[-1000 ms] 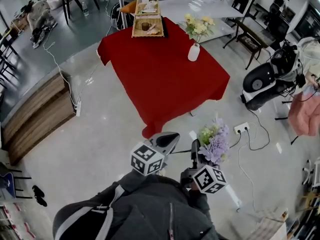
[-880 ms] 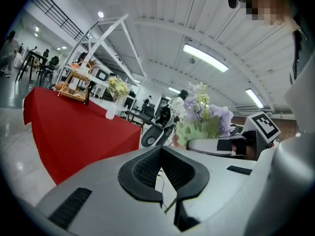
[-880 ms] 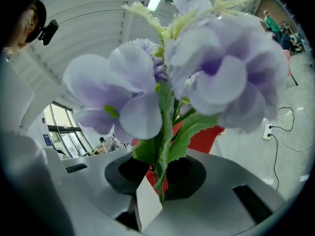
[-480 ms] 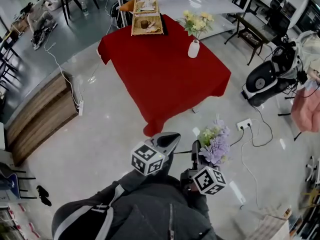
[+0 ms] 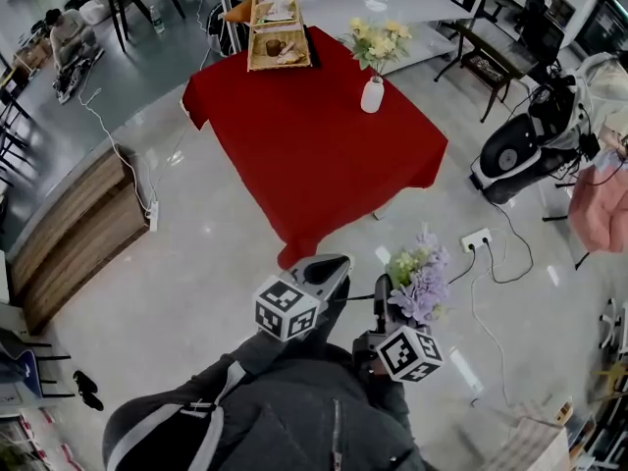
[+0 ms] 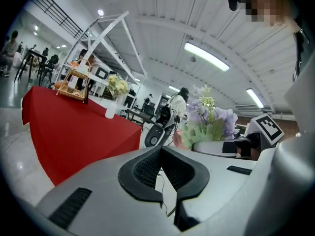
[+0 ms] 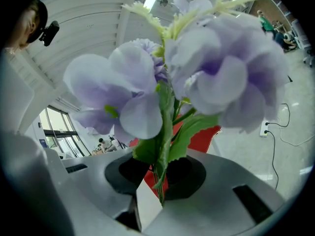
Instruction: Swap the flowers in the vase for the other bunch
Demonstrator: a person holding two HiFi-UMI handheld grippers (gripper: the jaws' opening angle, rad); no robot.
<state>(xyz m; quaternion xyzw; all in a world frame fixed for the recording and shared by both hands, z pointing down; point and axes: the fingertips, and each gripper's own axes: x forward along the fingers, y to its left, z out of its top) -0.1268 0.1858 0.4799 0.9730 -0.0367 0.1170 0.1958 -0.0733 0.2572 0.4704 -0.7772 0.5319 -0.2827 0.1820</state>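
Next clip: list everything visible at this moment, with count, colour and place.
table: 1, red cloth, on the floor ahead of the person
vase: 1, white, on the table's far right part
yellow flowers: 1 bunch, pale yellow, in the vase
basket stand: 1, tan wicker, at the table's far edge
purple flowers: 1 bunch, lilac with green leaves, off the table, held low near the person
scooter: 1, black and white, on the floor right of the table
socket strip: 1, white, on the floor by the table's near right side
wooden bench: 1, brown, at left
left tongs: 1, grey, shut, empty
right tongs: 1, grey, shut on the purple flowers' stems
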